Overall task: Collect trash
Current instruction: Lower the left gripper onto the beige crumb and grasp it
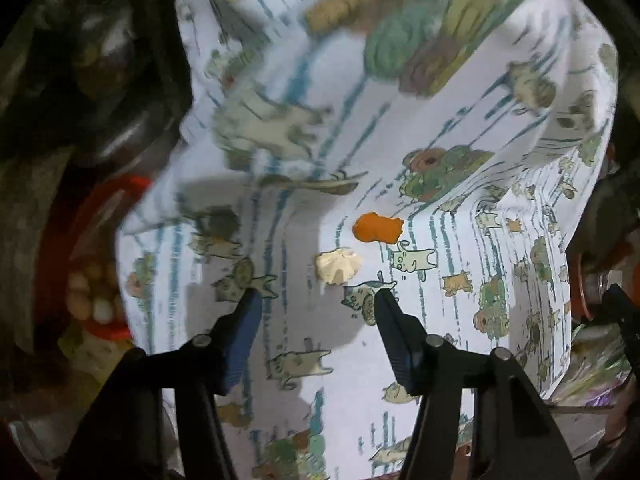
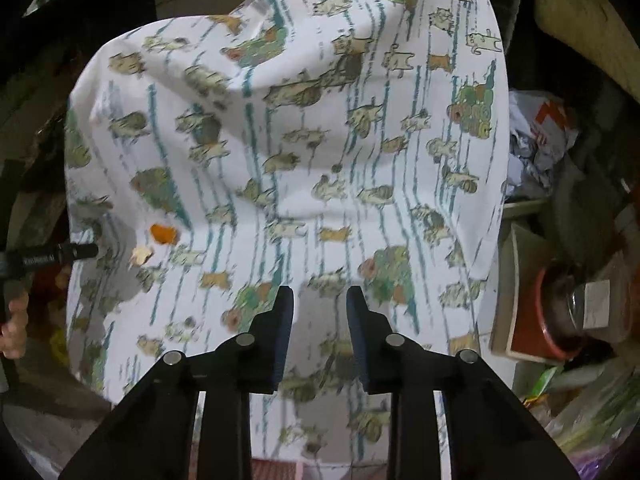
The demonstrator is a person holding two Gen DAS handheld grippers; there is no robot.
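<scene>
An orange scrap (image 1: 378, 227) and a cream crumpled scrap (image 1: 338, 266) lie on a white cloth printed with cats and blue streaks (image 1: 460, 92). My left gripper (image 1: 316, 300) is open just short of the cream scrap, which sits between and slightly beyond its fingertips. In the right wrist view the same orange scrap (image 2: 164, 234) and cream scrap (image 2: 142, 256) show at the left of the cloth (image 2: 280, 184). My right gripper (image 2: 320, 300) is open and empty over the cloth's near part. The left gripper's tip (image 2: 80, 251) pokes in from the left edge.
Clutter surrounds the cloth: a red-rimmed container (image 1: 100, 320) with pale round things at the left, a red bowl with a jar (image 2: 560, 320), crumpled bags (image 2: 536, 148) and a cardboard box (image 2: 516, 280) at the right. A hand (image 2: 14, 328) shows at the far left.
</scene>
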